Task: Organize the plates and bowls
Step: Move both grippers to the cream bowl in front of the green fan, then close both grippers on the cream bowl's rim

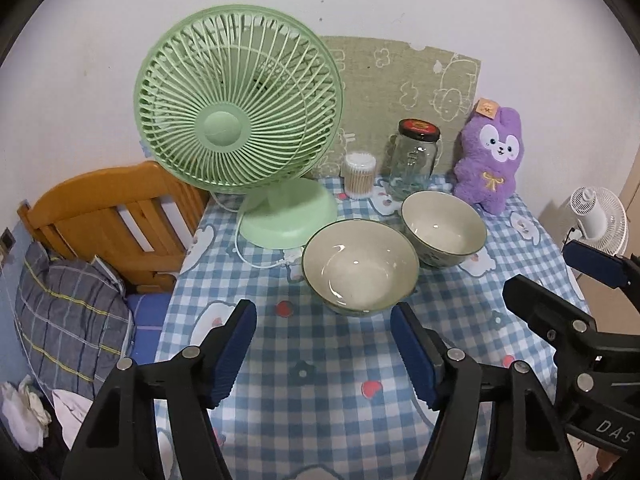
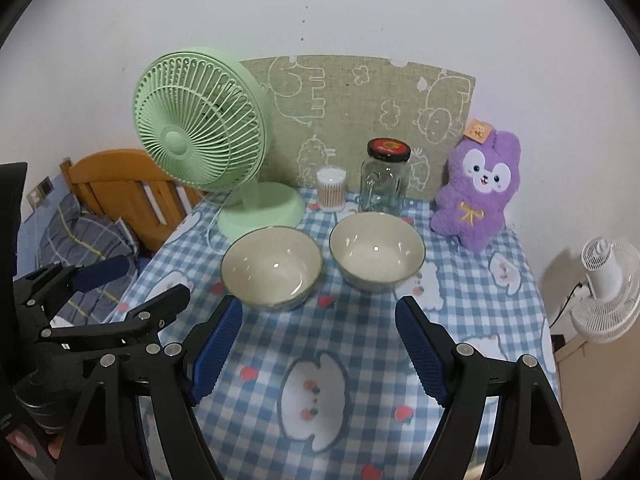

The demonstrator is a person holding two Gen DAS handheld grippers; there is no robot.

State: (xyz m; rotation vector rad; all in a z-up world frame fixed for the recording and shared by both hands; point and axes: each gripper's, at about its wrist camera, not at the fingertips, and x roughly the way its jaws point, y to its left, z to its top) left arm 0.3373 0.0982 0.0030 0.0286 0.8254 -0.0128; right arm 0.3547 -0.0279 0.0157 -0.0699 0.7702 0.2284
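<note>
Two cream bowls with dark green rims stand side by side on the checked tablecloth. The left bowl [image 1: 360, 266] [image 2: 271, 266] is nearer, the right bowl [image 1: 443, 227] [image 2: 377, 250] a little farther back. My left gripper [image 1: 324, 320] is open and empty, just short of the left bowl. My right gripper [image 2: 318, 316] is open and empty, in front of both bowls and above the cloth. Each gripper also shows at the edge of the other's view: the right gripper [image 1: 560, 276] and the left gripper [image 2: 148, 280].
A green desk fan [image 1: 236, 120] [image 2: 200, 136] stands at the back left with its white cord beside the left bowl. A cotton swab box [image 2: 331, 190], a glass jar [image 2: 386, 176] and a purple plush rabbit [image 2: 476, 192] line the back. A wooden bed frame [image 1: 112, 216] is at left.
</note>
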